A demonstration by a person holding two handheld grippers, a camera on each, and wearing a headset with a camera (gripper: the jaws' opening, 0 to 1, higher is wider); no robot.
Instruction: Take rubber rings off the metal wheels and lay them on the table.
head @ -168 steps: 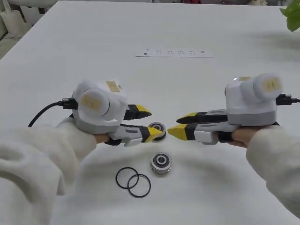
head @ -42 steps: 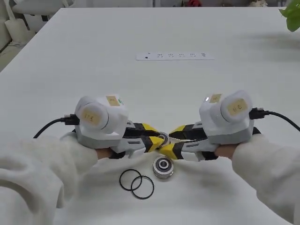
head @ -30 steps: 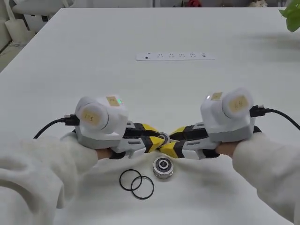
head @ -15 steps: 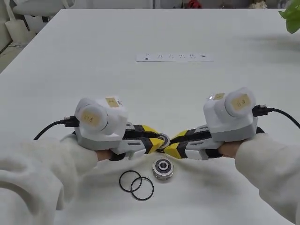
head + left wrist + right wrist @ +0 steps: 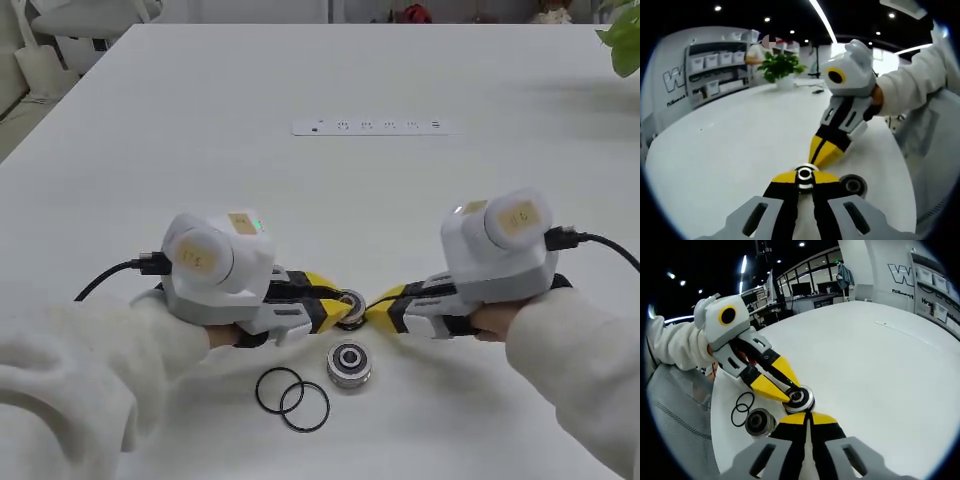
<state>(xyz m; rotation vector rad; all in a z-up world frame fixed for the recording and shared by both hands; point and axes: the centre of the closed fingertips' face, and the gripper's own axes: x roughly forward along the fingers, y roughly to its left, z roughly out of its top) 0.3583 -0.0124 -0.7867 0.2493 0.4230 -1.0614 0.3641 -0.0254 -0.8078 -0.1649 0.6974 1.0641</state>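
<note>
The left gripper [image 5: 337,309] is clamped on a metal wheel [image 5: 350,300] above the white table [image 5: 300,200]. Its own view shows that wheel [image 5: 805,179] end-on between the yellow tips. The right gripper [image 5: 376,305] meets the wheel from 3 o'clock. In its own view the jaws are pressed together with no gap, tips at the wheel's edge; whether they pinch a ring I cannot tell. 2 loose rubber rings [image 5: 292,397] overlap at 7 o'clock of the held wheel, and a 2nd wheel [image 5: 349,362] lies at 6 o'clock. The head view adds a power strip [image 5: 378,127] at 12 o'clock, and the left gripper view adds a potted plant [image 5: 781,67].
</note>
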